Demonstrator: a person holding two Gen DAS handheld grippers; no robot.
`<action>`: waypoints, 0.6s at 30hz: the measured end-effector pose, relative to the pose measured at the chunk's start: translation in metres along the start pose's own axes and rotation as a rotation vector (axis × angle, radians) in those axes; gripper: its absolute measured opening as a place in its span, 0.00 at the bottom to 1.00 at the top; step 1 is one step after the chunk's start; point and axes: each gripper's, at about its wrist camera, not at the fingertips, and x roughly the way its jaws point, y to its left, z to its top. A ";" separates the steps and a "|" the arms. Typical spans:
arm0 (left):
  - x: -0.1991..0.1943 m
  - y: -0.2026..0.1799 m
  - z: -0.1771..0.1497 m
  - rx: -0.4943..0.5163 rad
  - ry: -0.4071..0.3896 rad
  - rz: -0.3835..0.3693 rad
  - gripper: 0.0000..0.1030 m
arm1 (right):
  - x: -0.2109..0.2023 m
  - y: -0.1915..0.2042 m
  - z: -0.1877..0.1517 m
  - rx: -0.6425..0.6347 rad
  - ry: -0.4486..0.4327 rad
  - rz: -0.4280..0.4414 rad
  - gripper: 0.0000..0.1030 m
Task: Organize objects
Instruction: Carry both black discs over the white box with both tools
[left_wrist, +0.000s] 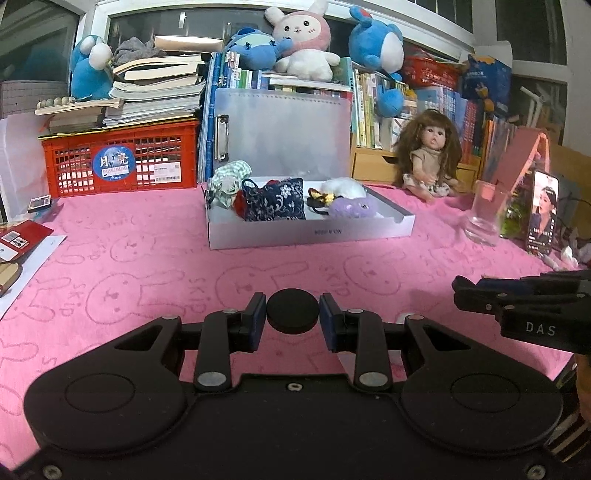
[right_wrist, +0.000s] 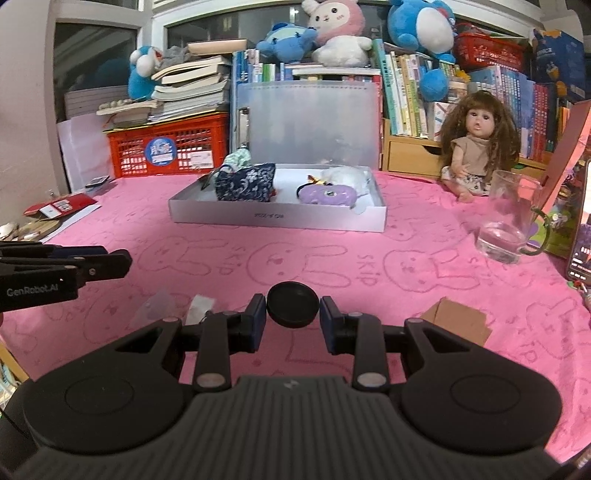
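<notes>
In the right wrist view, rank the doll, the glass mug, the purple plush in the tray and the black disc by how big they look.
1. Doll, clearly largest.
2. Glass mug.
3. Purple plush and black disc, held in the right gripper, look about alike; the disc sits nearest the camera, so I won't rank them.

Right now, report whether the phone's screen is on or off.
On: the phone, propped upright right of the glass, shows a lit picture of a person.

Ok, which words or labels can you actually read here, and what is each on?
"DAS": right gripper body.
"GenRobot.AI": left gripper body.
"SKIP": repeated on the pink tablecloth.
"Moon", with two Chinese characters: round sticker on the red crate.
White box front print, book spines: too blurred.
</notes>
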 end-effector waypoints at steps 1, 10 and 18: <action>0.001 0.001 0.002 -0.005 0.000 0.000 0.29 | 0.001 -0.001 0.002 0.004 -0.001 -0.004 0.36; 0.015 0.003 0.025 -0.021 -0.025 0.008 0.29 | 0.011 -0.012 0.021 0.039 -0.020 0.010 0.36; 0.036 0.009 0.047 -0.053 -0.028 0.010 0.29 | 0.026 -0.021 0.042 0.074 -0.036 0.024 0.36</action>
